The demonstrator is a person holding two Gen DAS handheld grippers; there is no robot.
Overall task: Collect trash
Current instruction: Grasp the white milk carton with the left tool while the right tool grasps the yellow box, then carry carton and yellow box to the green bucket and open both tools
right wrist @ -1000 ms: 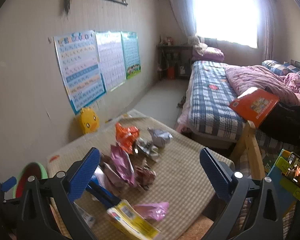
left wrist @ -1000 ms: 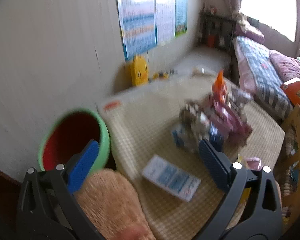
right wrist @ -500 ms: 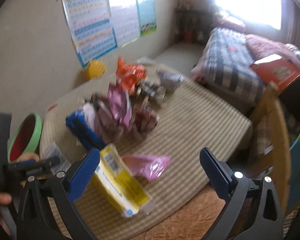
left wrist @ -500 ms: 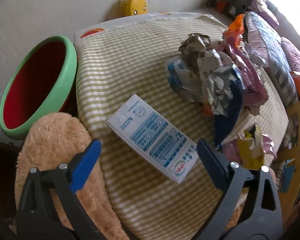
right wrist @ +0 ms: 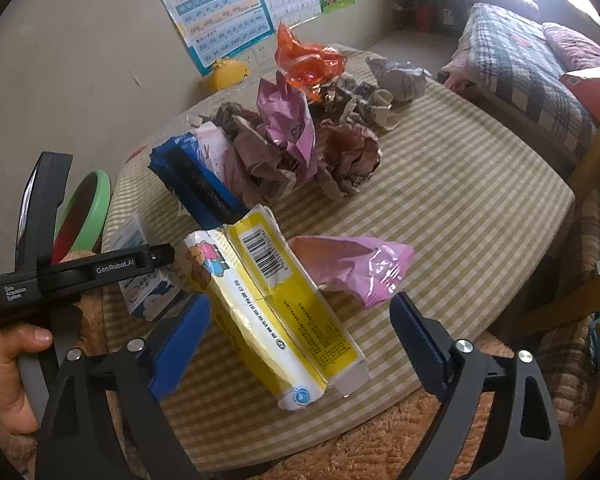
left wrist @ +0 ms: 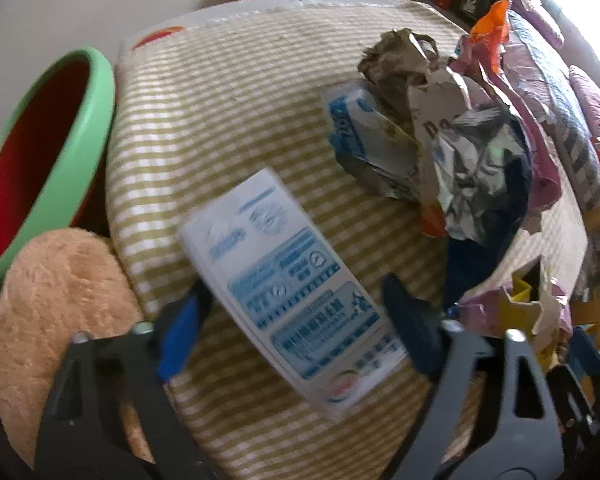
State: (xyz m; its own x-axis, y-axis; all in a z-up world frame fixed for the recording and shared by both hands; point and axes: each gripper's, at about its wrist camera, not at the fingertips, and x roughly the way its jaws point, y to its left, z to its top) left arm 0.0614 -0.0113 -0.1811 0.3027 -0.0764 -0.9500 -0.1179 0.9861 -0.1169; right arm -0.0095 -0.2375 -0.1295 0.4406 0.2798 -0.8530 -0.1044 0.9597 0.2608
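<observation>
- Two flattened cartons are the targets: a white-and-blue printed milk carton (left wrist: 288,284) lies flat near the front-left edge of the striped beige tablecloth (left wrist: 228,92), and a yellow-and-white torn carton with a barcode (right wrist: 276,304) lies near the front edge, further right.
- We have the left gripper (left wrist: 296,316) astride the white-and-blue carton; its jaws are closing, the carton sits between the blue pads, and we cannot see them pressing yet.
- We have the right gripper (right wrist: 300,340) astride the yellow carton; its jaws are closing too, with clear gaps on both sides, so nothing is held.
- We judge that each pair of pads should come low enough to catch the carton's long edges, since a flat carton slips from a shallow pinch.
- We should square the left pads to the carton, which lies slantwise across them.
- The crumpled pink plastic wrapper (right wrist: 360,268) touches the yellow carton; we should keep it out of the right grip.
- The heap of crumpled wrappers (right wrist: 284,148) lies behind, for later.
- The green-rimmed red bin (left wrist: 32,152) stands just left of the table, the likely drop point.
</observation>
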